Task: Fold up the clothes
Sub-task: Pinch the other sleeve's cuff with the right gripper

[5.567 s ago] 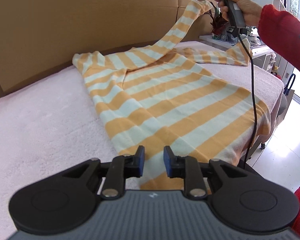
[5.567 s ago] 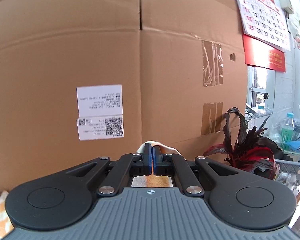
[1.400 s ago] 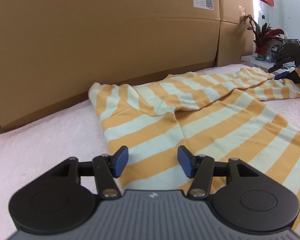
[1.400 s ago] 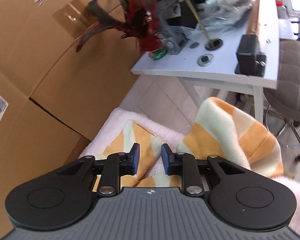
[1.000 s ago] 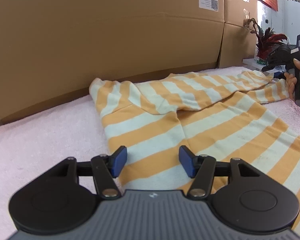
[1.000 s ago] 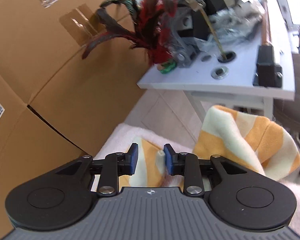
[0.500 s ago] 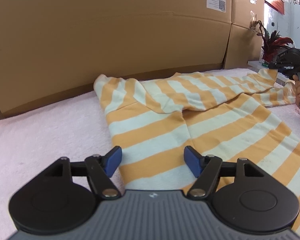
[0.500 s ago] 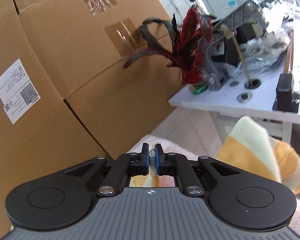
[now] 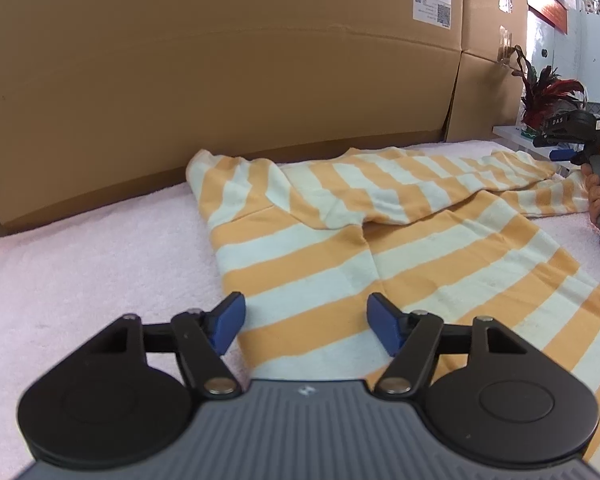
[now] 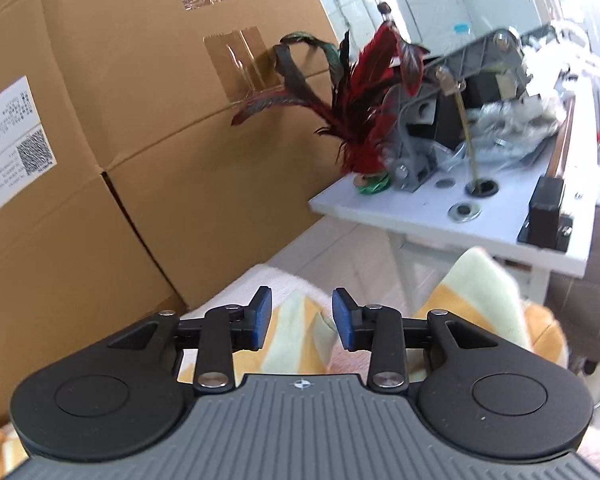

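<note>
Your left tongs (image 9: 304, 322) stand wide and empty just over the near edge of the shirt (image 9: 380, 232), which lies spread on the pink towel (image 9: 80, 264) ahead of them, boxes (image 9: 220, 60) behind. Your right tongs (image 10: 302, 324) gape too, holding nothing, a sleeve (image 10: 300, 336) just beneath them; feathers (image 10: 360, 108) sit on the white worktop (image 10: 420, 216) beyond.

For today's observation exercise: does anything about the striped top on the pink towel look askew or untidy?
Yes. The striped top lies at a slant across the pink towel, not square to the cardboard boxes. One sleeve is bunched in wrinkles across the body. Both the left gripper and the right gripper are open.
</note>
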The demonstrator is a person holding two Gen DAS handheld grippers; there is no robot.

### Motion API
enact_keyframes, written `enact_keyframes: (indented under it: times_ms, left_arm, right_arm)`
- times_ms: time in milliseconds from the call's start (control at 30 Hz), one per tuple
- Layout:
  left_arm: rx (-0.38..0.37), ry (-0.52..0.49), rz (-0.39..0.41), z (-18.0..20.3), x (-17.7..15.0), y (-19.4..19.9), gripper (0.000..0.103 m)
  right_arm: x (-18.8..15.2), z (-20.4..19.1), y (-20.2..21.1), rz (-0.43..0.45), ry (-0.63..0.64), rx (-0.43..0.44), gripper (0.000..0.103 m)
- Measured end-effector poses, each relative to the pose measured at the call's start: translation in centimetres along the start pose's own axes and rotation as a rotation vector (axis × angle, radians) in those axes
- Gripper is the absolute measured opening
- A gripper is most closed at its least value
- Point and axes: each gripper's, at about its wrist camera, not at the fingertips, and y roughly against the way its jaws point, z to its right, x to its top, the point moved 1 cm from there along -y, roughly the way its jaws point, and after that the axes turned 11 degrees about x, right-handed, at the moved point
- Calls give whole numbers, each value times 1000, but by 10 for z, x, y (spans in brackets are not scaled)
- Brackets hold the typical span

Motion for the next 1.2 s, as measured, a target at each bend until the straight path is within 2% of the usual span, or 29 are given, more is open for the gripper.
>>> enact_keyframes:
  times_ms: [33,167,200,233,267,333,400,467,500,600,667,733,800,867,933,967,1100,1200]
  left_arm:
    - [-4,-11,2,4,5,-3,66]
    - [-22,-56,12,19,26,-17,66]
    - [-26,-67,14,23,32,-20,66]
    - [-31,-78,16,27,37,-24,66]
    - [-35,-89,19,31,42,-27,66]
    - [-44,-112,23,38,53,-34,66]
    - [-52,-134,28,46,63,-40,68]
    - [-61,-156,33,53,74,-47,75]
    - [-66,-167,35,57,79,-51,75]
    - [-69,-177,36,63,90,-62,75]
    - [-68,-130,14,53,89,-73,75]
    - [-77,-62,-19,38,90,-86,71]
    - [-84,-19,-52,28,88,-101,44]
    - [-87,13,-59,20,84,-112,36]
    - [-104,44,-22,16,79,-111,36]
    - [-99,49,-20,16,78,-111,32]
    - [-103,23,0,19,76,-106,28]
    - [-120,55,-8,13,77,-109,31]
  right_arm:
    - [0,4,-4,-37,-12,6,37]
    - [0,4,-10,-72,7,28,41]
    - [0,3,-12,-78,13,34,38]
    - [0,3,-13,-85,19,39,13]
    - [0,7,-15,-101,-5,63,1]
    - [2,12,-17,-95,-50,83,1]
    - [8,14,-14,-46,-67,113,1]
    - [13,14,-6,11,-88,173,1]
    - [15,15,-1,39,-99,203,1]
    - [12,15,0,59,-123,180,1]
    - [13,24,-6,12,-186,181,15]
    - [14,32,-12,-30,-251,193,26]
    - [14,32,-12,-21,-247,177,26]
    - [14,31,-11,-11,-242,162,27]
    - [14,33,-13,-23,-254,166,32]
    - [14,33,-14,-30,-261,169,33]
    - [17,36,0,-88,-278,151,33]
    - [22,44,11,-148,-260,108,36]
